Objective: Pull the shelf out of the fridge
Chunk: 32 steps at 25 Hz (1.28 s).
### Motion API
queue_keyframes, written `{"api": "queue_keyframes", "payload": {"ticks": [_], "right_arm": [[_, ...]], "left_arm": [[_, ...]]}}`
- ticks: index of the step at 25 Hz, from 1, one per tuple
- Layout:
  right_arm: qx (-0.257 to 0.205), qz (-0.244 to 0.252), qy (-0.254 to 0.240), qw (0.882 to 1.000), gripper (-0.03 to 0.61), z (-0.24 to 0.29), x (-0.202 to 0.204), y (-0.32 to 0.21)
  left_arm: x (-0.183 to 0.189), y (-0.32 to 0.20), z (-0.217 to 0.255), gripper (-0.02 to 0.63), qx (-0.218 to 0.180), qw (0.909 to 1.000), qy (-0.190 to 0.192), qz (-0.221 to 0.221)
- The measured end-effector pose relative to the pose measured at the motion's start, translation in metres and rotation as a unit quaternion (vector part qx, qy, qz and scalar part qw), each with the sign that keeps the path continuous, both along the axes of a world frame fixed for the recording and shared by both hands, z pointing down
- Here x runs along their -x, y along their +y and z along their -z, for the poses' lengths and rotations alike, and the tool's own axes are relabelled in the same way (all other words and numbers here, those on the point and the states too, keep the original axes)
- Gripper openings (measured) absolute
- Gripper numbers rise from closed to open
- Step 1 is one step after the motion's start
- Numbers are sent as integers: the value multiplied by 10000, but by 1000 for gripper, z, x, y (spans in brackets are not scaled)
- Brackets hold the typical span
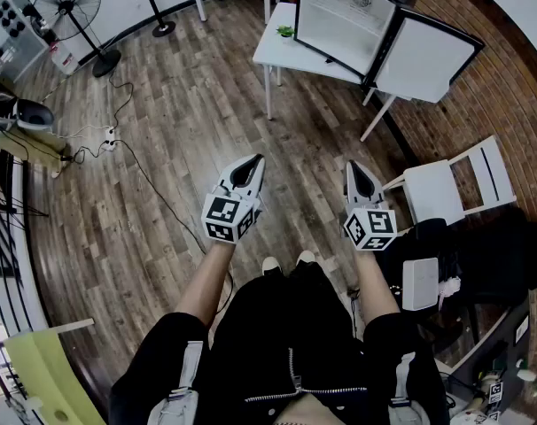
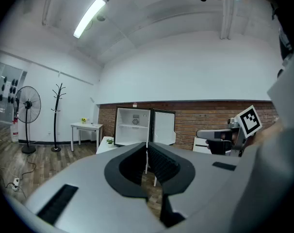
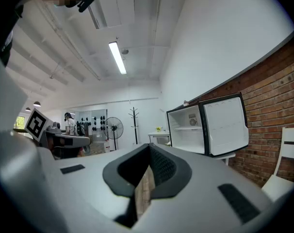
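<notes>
Both claws pinched shut and empty, left gripper (image 1: 249,166) and right gripper (image 1: 356,171) well short of fridge (image 1: 344,16); a hard tug on shelf (image 3: 190,128) could drag it off white table (image 1: 273,50) edge.

Shelf (image 2: 133,125) tiny, details indistinct

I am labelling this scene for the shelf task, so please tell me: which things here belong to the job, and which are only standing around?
For the job:
- fridge, standing open
- shelf inside it
- left gripper and right gripper, both shut and empty

Only standing around:
- fan
- coat stand
- small plant
- white chair
- power strip
</notes>
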State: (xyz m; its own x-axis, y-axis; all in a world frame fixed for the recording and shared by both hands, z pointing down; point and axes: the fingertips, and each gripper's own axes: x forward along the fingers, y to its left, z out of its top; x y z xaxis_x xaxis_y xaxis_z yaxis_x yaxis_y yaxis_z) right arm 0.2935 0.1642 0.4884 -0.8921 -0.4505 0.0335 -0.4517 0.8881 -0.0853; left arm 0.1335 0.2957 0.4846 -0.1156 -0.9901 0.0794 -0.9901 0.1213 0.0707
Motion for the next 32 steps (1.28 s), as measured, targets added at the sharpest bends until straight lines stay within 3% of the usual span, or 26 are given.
{"api": "queue_keyframes", "payload": {"ticks": [18, 32], "right_arm": [[-21, 159, 36, 9999, 5, -1, 12, 18], [177, 69, 11, 9998, 5, -12, 27, -5]], "left_arm": [[11, 10, -9, 26, 69, 9999, 82, 36], [25, -14, -10, 26, 131, 9999, 42, -33]]}}
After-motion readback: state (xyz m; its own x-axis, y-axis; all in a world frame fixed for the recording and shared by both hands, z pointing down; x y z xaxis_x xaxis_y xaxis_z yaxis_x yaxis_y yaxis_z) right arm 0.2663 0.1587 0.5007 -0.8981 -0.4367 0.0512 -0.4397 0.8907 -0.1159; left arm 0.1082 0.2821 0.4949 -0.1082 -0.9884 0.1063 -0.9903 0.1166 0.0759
